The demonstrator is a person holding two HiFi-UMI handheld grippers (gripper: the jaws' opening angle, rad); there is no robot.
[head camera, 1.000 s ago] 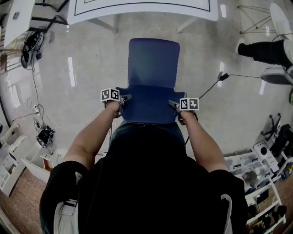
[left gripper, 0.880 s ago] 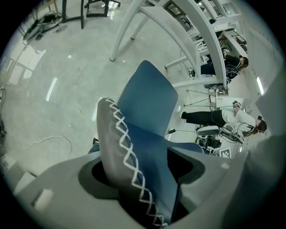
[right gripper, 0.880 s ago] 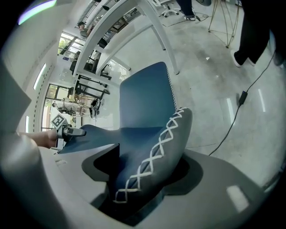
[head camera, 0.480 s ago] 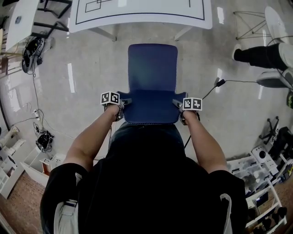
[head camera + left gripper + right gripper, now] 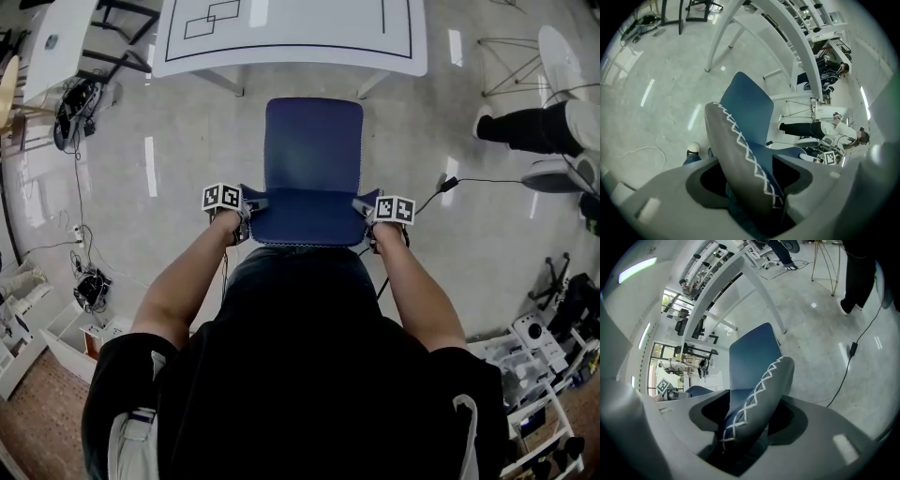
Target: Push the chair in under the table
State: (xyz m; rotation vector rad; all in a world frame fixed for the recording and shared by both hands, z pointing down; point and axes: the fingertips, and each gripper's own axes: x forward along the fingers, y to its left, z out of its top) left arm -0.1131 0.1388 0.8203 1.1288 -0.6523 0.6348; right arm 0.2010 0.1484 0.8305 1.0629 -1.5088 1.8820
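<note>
The person is standing right behind the chair (image 5: 312, 150), both forearms (image 5: 178, 286) reaching forward and down. The left gripper (image 5: 251, 204) is clamping the left side of the backrest (image 5: 305, 217). In the left gripper view, its fingers (image 5: 806, 187) are pinching the padded grey rim (image 5: 738, 154), which is showing white cross stitching and is filling the gap between them. The right gripper (image 5: 362, 208) is doing the same on the opposite side. In the right gripper view, its fingers (image 5: 797, 420) are pressing on the stitched rim (image 5: 757, 401) there. Each gripper's marker cube is facing up at the head view.

Beyond the backrest, the blue seat is pointing away from the person, toward the table (image 5: 281, 58). The chair is standing on the pale glossy floor (image 5: 187, 216), roughly centred between the table's two near legs (image 5: 223, 81). The seat's front edge is sitting near the table's near edge, with a strip of floor showing between them, so the seat is not under the top.

To the right, a black cable (image 5: 427, 192) is trailing across the floor, and farther right another person's dark trouser leg (image 5: 525, 127) is showing. White shelving (image 5: 534, 366) is standing at the lower right.
</note>
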